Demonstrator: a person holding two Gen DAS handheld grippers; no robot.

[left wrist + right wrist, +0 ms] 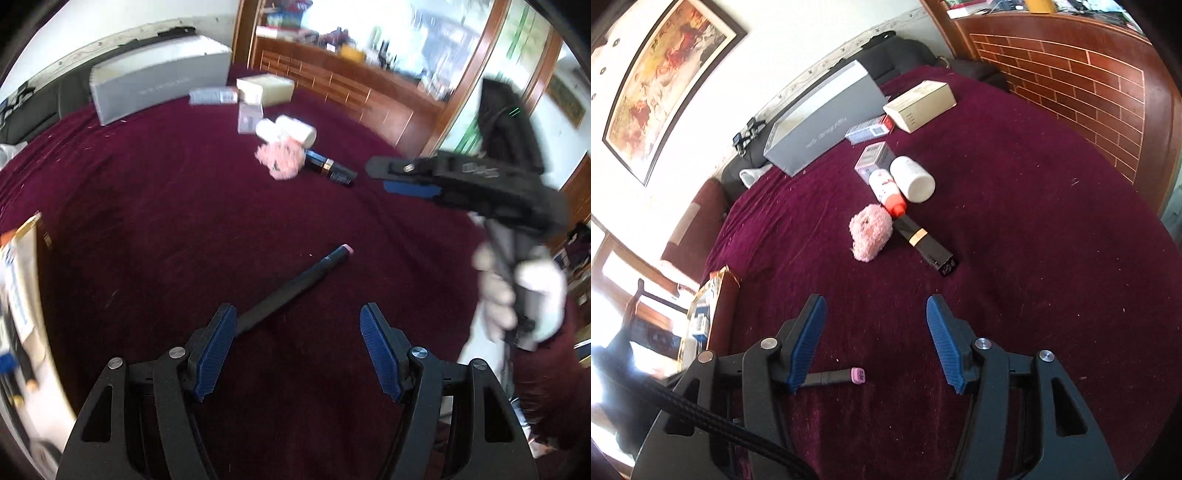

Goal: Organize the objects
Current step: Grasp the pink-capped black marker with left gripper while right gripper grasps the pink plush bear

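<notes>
A slim black stick with a pink tip [295, 284] [846, 376] lies on the maroon cloth [147, 206]. In both wrist views its near end runs under the left-hand finger. My left gripper [297, 317] hangs open above it, nothing between the pads. My right gripper [875, 306] is open too and holds nothing. In the left wrist view the right gripper [391, 177] appears side-on at the right, held by a gloved hand [517, 295]. Further off lie a pink fluffy ball [870, 232] [280, 162], a black gold-banded tube [923, 240] [328, 170], a white bottle [912, 179] and a red-capped bottle [890, 195].
Behind the bottles are a small printed box [873, 157], a flat blue and red box [870, 129], a beige carton [919, 105] and a long grey box [827, 125]. An open gold-edged box [713, 314] [22, 295] stands at the cloth's left edge. A wooden cabinet [1071, 81] lines the far side.
</notes>
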